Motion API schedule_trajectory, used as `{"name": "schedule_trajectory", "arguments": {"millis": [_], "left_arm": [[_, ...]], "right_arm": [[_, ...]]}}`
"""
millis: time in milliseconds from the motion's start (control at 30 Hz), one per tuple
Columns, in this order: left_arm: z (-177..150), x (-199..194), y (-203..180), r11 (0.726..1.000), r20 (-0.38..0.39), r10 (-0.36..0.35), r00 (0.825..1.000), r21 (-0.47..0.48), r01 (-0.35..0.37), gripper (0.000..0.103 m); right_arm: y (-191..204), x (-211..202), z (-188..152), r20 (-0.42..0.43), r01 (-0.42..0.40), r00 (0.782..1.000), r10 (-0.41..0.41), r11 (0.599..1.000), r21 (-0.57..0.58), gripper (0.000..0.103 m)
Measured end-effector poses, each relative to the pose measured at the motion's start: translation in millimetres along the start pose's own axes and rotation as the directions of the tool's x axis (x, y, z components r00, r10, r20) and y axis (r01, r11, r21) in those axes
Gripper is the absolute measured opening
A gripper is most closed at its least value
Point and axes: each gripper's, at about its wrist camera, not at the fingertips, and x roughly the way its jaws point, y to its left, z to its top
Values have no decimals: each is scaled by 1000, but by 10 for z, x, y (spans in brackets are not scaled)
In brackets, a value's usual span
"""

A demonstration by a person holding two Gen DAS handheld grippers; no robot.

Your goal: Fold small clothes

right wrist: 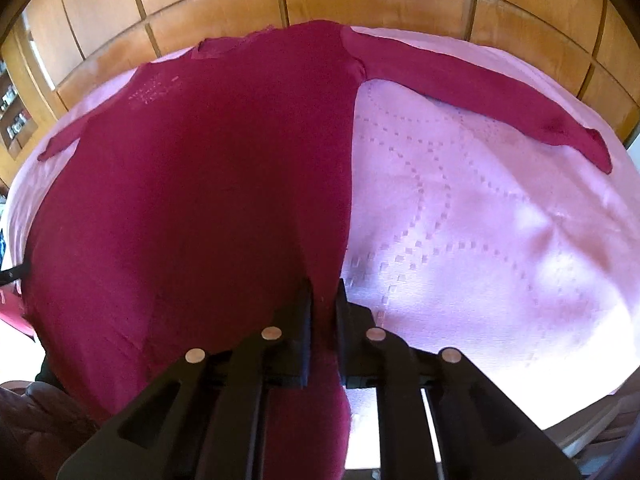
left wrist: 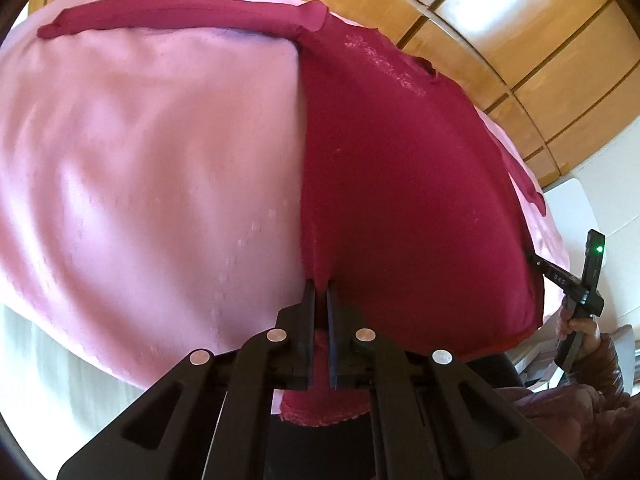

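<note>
Sweater (right wrist: 192,184) hem clamped in left tongs (left wrist: 321,292), right tongs (right wrist: 324,292); hand (left wrist: 580,328) only in left view.

Both wrist views look steeply down, close, sharing the garment (left wrist: 400,184).

Only a faint "DAS"-like marking shows on the right claw's (left wrist: 538,266) black finger, not surely legible.

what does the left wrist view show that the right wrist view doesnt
Only the left wrist view shows the right hand-held gripper from outside, with the hand holding it, at the garment's other hem corner. Only the right wrist view shows the full sleeve spread across the patterned part of the pink cover. Both show the dark red top lying flat, its hem pinched in a shut left hand-held gripper.
</note>
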Motion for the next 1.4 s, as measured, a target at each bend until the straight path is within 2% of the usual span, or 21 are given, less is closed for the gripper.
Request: {"name": "schedule_trajectory", "arguments": {"millis": [100, 167, 200, 233, 267, 300, 333, 367, 400, 467, 600, 733, 800, 900, 967, 1033, 1067, 1167, 1233, 1333, 1400], "left_arm": [[99, -133, -85, 1000, 45, 2, 999, 23, -3, 4], [188, -194, -132, 999, 82, 17, 996, 34, -20, 4], [252, -218, -187, 999, 103, 24, 994, 44, -28, 4], [304, -224, -253, 998, 118, 27, 993, 57, -34, 4], [375, -212, -329, 996, 131, 31, 991, 76, -41, 4], [457, -181, -421, 993, 147, 42, 988, 104, -58, 15], [510, -146, -488, 991, 156, 49, 986, 115, -67, 25], [579, -97, -548, 990, 169, 54, 984, 117, -74, 44], [625, -44, -626, 991, 180, 49, 982, 116, -71, 52], [749, 96, -750, 992, 187, 23, 982, 114, -45, 52], [888, 372, -954, 993, 170, -12, 985, 118, -8, 52], [926, 581, -1126, 987, 122, -12, 992, 161, -8, 52], [932, 644, -1157, 984, 96, -10, 995, 177, -7, 52], [906, 720, -1171, 979, 54, -8, 999, 204, -3, 52], [878, 765, -1164, 977, 37, 9, 999, 215, -17, 52], [869, 803, -1158, 976, 27, 19, 999, 214, -24, 52], [869, 809, -1154, 977, 26, 19, 999, 211, -24, 52], [891, 821, -1128, 981, 27, 8, 1000, 193, -13, 52], [922, 834, -1112, 983, 26, -3, 1000, 181, -2, 52], [967, 840, -1071, 988, 26, -25, 999, 152, 21, 52], [990, 820, -1039, 991, 32, -43, 999, 129, 39, 52]], "right_arm": [[-64, -14, 41, -11, -40, 999, 40, 999, 20, 13], [-140, -48, 83, -11, -67, 998, 67, 997, 50, 27], [-201, -108, 113, 13, -84, 996, 83, 993, 81, 45], [-285, -172, 150, 46, -97, 995, 92, 989, 113, 54], [-416, -233, 198, 81, -114, 991, 102, 980, 161, 56], [-530, -265, 233, 102, -124, 989, 105, 971, 204, 57], [-698, -289, 278, 127, -135, 986, 104, 954, 266, 58], [-868, -301, 317, 149, -145, 984, 101, 934, 325, 58], [-1108, -303, 365, 179, -157, 980, 90, 902, 403, 58], [-1477, -287, 436, 217, -159, 975, 52, 845, 511, 58], [-2300, -116, 598, 262, -185, 965, -17, 665, 724, 41], [-2855, 82, 773, 252, -170, 965, -77, 546, 820, 36], [-3063, 172, 874, 243, -162, 965, -98, 508, 846, 36], [-3280, 327, 988, 214, -140, 971, -105, 476, 868, 37], [-3413, 375, 1058, 194, -115, 973, -124, 467, 877, 32], [-3526, 374, 1178, 166, -68, 973, -157, 495, 866, 9], [-3518, 327, 1287, 150, -30, 971, -185, 529, 848, 6], [-3409, 114, 1473, 182, -7, 958, -221, 617, 787, 4], [-3176, -125, 1679, 246, -27, 945, -214, 701, 713, 4], [-2661, -386, 1990, 320, -51, 933, -165, 819, 572, 4], [-2228, -408, 2169, 352, -85, 930, -105, 870, 485, 4]]}}
